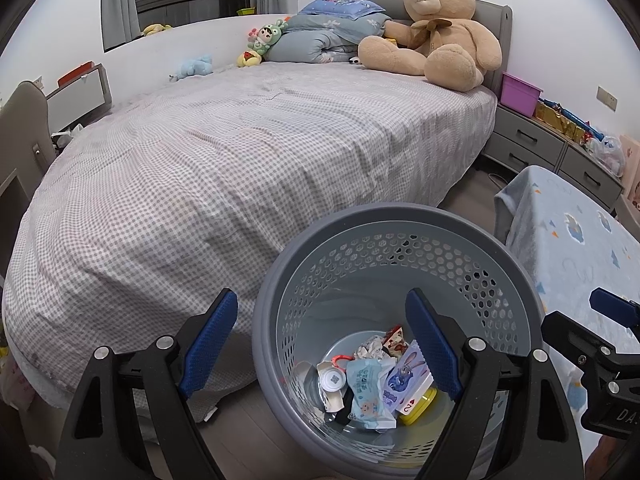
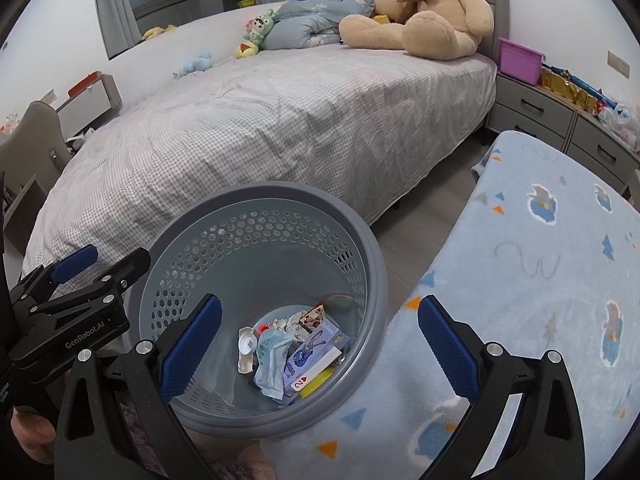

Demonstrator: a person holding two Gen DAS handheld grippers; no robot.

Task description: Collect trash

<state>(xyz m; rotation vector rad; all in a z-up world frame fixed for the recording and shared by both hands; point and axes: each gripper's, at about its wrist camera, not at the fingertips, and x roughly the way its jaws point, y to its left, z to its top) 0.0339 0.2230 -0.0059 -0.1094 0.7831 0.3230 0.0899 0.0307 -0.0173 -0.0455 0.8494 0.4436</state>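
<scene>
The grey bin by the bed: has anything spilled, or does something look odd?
Nothing has spilled. The grey bin stands upright on the floor with the trash lying at its bottom. Both grippers, left gripper and right gripper, are open and empty.

The right tongs hang spread wide and empty above a grey perforated bin that stands on the floor between the bed and a blue patterned blanket. Wrappers, a blue cartoon box and a yellow lid lie in the bin's bottom. The left tongs reach in at the left, over the bin's rim.
</scene>
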